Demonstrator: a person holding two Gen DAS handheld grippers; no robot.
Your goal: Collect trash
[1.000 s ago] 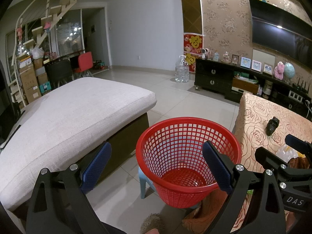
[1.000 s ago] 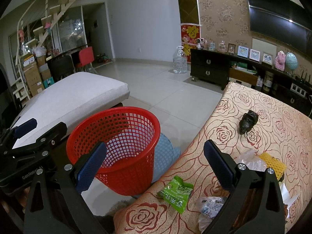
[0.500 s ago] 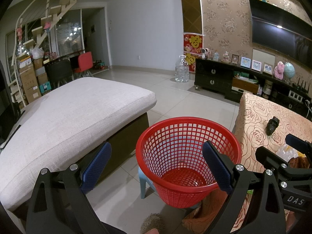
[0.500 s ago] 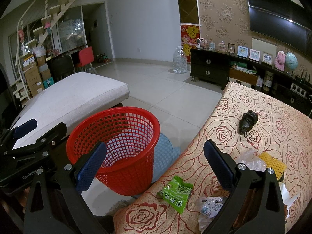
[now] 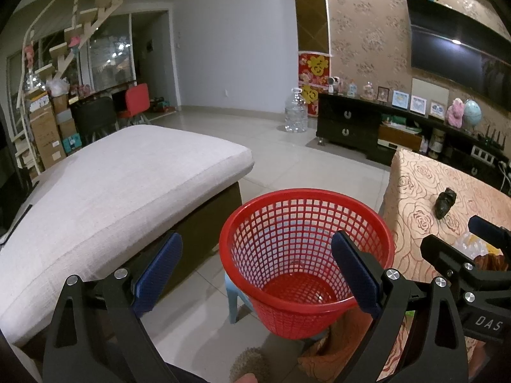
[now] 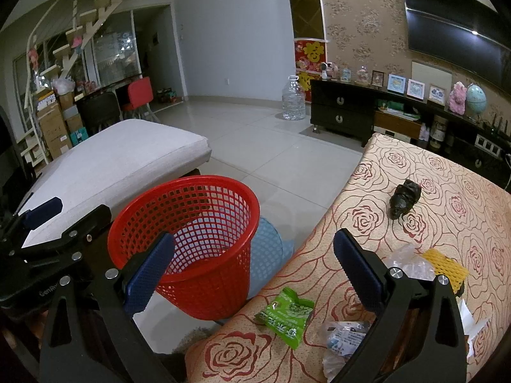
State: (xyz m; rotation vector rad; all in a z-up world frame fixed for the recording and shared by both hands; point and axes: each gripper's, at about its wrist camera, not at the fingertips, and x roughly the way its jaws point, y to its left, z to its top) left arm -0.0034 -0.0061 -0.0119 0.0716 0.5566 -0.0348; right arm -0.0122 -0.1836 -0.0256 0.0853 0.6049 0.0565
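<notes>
While both grippers hung in the air with nothing between their blue pads, the red mesh basket (image 5: 305, 261) stood on a pale blue plastic stool (image 6: 268, 249) on the tiled floor, just beside the near edge of the tabletop (image 6: 431, 191), which was covered in a rose-patterned cloth. The left gripper (image 5: 255, 274) was spread wide, its fingers framing the basket's open mouth from above; the basket's bottom showed bare red mesh. The right gripper (image 6: 252, 271) was likewise spread wide, poised over the corner of the tabletop with its left finger in front of the basket's wall.

The trash lay scattered on the cloth. A green snack wrapper (image 6: 286, 314) lay flat near the tabletop's near corner, between the right gripper's fingers in the view. Just to its right a crumpled clear plastic packet with printing (image 6: 343, 340) lay partly hidden behind the right finger. Farther back a piece of clear crinkled plastic (image 6: 405, 260) lay touching a yellow foam net sleeve (image 6: 442, 266). A crumpled black lump (image 6: 404, 198), perhaps a bag, lay alone toward the middle of the tabletop, well apart from the rest.

To the left of the basket stood a grey cushioned daybed (image 5: 111, 198). Across the floor a large clear water bottle (image 5: 295, 111) stood beside a black TV cabinet (image 5: 351, 127).
</notes>
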